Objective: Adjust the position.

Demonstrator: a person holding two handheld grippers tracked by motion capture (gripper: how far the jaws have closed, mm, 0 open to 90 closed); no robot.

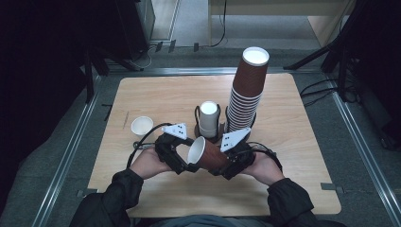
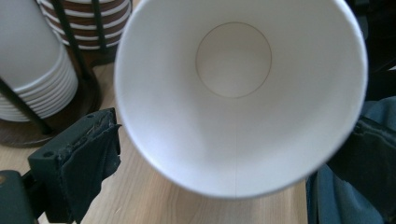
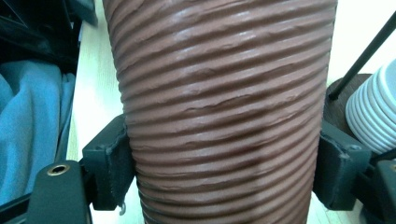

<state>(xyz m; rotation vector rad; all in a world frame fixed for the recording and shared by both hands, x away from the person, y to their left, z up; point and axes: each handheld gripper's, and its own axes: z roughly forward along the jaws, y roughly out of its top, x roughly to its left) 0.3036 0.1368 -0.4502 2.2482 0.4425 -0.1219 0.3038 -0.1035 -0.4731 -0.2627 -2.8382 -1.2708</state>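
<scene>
Ribbed paper cup [image 1: 210, 154]: brown outside with horizontal ridges, white inside. Cup stack [image 1: 246, 92] at 1 o'clock: brown, white rims. Small cup [image 1: 142, 126] at 10 o'clock: apparently white. Grippers: black.

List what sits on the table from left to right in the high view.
Small white cup → left gripper → white cup stack → right gripper holding the brown cup → tall brown cup stack.

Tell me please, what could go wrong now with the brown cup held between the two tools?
1. The right tool squeezes the ribbed brown cup on both sides; more pressure may crush it.
2. The left tool is open at the cup's rim, so a careless close may bend the rim.
3. The tall cup stack leans close behind; a bump may topple it.
</scene>
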